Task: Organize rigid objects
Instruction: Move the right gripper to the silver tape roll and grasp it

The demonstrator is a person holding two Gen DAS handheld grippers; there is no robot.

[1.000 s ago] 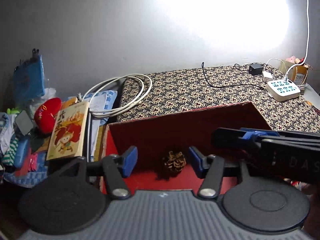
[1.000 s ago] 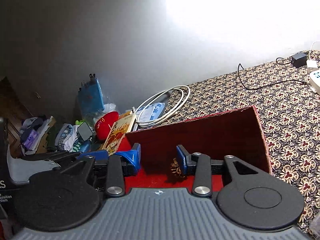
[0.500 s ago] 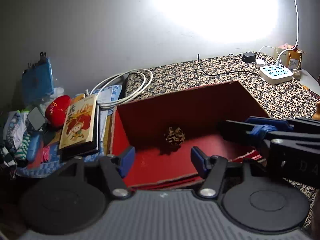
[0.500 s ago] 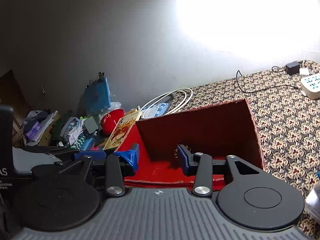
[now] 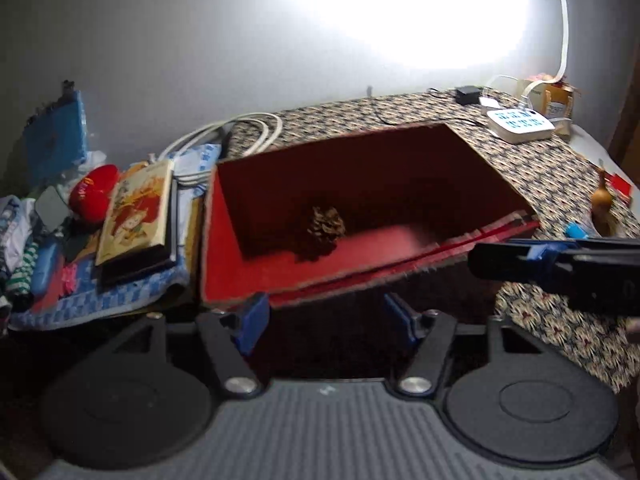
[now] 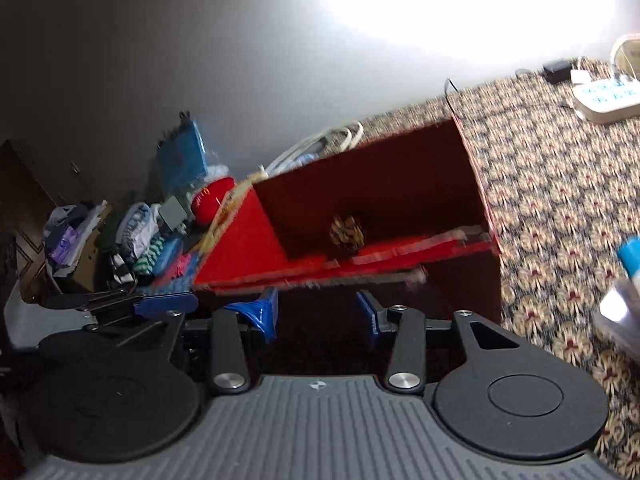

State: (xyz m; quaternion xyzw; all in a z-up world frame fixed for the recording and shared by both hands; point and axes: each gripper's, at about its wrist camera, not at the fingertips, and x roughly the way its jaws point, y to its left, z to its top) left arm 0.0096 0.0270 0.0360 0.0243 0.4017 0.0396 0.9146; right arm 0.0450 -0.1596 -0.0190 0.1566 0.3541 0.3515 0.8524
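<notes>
Lying on the floor of the red box, near its back wall, the pine cone is judged light, stiff and brittle, best pinched across its middle. Brown, ragged scales are seen. Left tongs and right tongs are held apart, empty.

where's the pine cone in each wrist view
Left wrist: pine cone sits just left of centre, on the red box floor near the back wall.
Right wrist: pine cone at centre, same spot in the box.
Shared landmark: white power strip, upper right in both.
</notes>
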